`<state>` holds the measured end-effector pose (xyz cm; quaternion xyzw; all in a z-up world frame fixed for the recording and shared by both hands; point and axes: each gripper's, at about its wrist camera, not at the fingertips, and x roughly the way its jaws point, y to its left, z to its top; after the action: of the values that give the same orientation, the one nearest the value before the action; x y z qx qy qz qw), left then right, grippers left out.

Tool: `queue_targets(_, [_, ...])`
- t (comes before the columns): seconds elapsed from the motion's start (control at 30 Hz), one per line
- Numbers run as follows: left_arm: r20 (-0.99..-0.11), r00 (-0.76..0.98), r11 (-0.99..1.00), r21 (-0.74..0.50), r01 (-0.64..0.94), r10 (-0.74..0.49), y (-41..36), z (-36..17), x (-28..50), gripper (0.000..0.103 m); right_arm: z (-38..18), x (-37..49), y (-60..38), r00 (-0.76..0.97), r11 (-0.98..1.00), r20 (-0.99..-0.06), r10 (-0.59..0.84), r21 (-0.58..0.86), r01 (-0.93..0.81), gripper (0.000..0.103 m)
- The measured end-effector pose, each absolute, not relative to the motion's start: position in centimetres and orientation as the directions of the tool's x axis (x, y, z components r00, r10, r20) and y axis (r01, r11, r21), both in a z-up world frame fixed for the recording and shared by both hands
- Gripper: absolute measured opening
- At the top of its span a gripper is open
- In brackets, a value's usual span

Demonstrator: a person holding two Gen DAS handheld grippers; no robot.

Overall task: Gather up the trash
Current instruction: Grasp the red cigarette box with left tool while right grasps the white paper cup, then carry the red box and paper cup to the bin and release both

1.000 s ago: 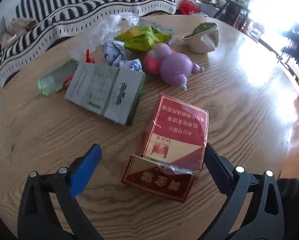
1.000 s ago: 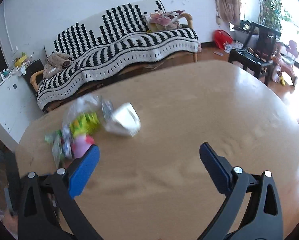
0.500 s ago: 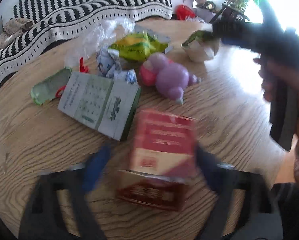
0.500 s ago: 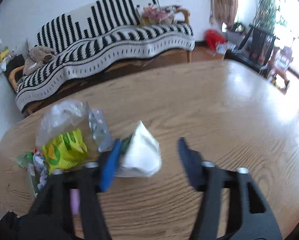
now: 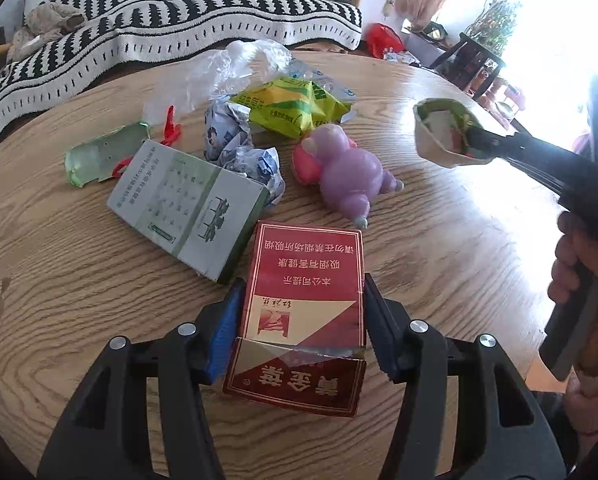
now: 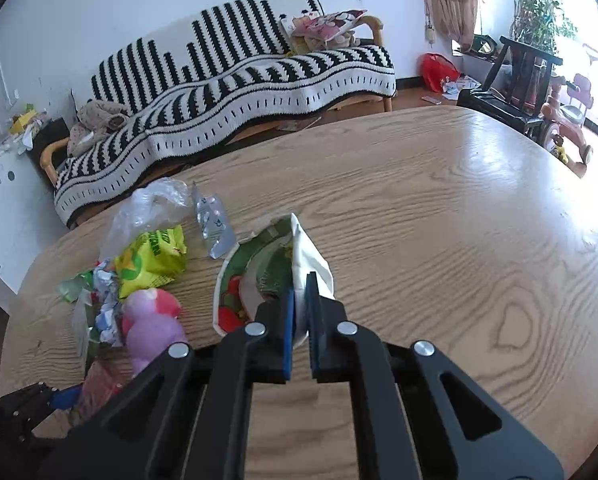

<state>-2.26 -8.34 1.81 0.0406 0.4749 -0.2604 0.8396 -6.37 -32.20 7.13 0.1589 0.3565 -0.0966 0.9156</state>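
My left gripper (image 5: 301, 320) is shut on a red cigarette pack (image 5: 305, 300) that lies on the round wooden table (image 5: 439, 264), its torn lid towards me. My right gripper (image 6: 301, 292) is shut on the rim of a crushed white paper cup (image 6: 275, 276) with a green and red print, held above the table. The cup (image 5: 447, 136) and the right gripper also show in the left wrist view at the right. More trash lies behind: a grey-green carton (image 5: 187, 208), crumpled paper (image 5: 235, 148), a yellow-green snack bag (image 5: 295, 106), clear plastic (image 5: 227, 68).
A purple and pink toy (image 5: 347, 172) lies among the trash. A green plastic piece (image 5: 99, 152) lies at the left. A striped sofa (image 6: 239, 80) stands behind the table. Chairs and a plant (image 6: 531, 40) stand at the right.
My left gripper has closed on the red pack. My right gripper moved to the paper cup, closed on its rim and lifted it.
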Motion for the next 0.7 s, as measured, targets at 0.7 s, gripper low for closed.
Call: queue_targets(0.7, [-0.777, 0.476, 0.869, -0.178, 0.461, -0.412, -8.1, 3.8, -3.5, 0.056, 11.0, -9.8, -31.3, 0.789, 0.936, -0.614, -0.027, 0.263, 0.236, 0.006])
